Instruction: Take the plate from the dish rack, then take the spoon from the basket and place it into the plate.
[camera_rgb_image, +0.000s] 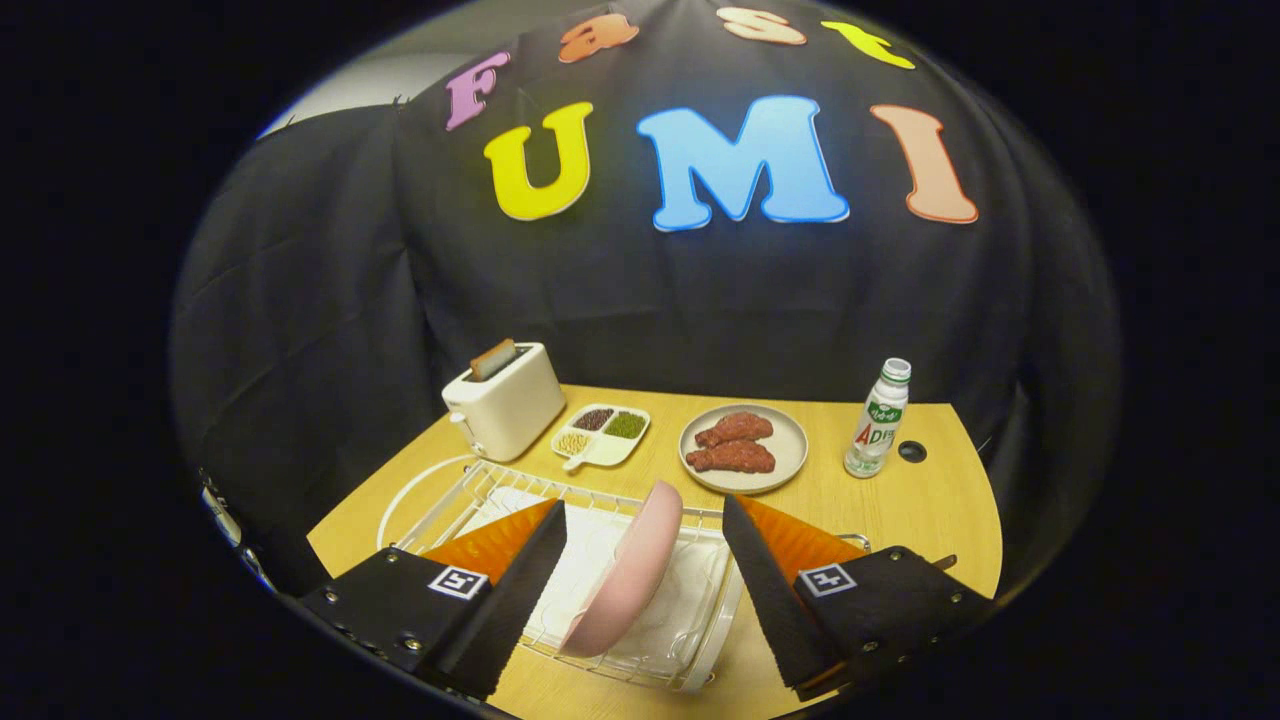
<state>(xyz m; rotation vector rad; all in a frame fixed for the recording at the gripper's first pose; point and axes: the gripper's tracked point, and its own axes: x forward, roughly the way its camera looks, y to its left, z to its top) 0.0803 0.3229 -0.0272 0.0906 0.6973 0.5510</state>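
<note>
Black cloth hangs as the booth's wall behind a pale wooden worktop (930, 500) with a rounded far edge and a small dark hole near the bottle. The gripper (644, 560) is held low over the near end of the worktop, pointing forward and slightly down toward the dish rack, its two black fingers (520, 590) spread wide apart with nothing touching either of them. Each finger carries an orange wedge and a square marker on its base.

One white wire dish rack (470, 490) lies on the near part of the worktop, with a clear drip tray under it and what looks like a white cloth or liner inside, though the distortion makes that hard to settle. One pink plate (625, 575) stands on edge in the rack, tilted, and it sits between the two fingers, closer to the left one but apart from both.

Beyond the rack stands one white toaster (505, 402) with a single slice of toast poking out of its slot. Just beside it is one white divided dish (602, 436) with three compartments holding dark, green and pale grains. Next along is one round grey plate (744, 448) carrying two pieces of reddish meat. Well to the right of that stands one upright white bottle (878, 418) with a green cap.
</note>
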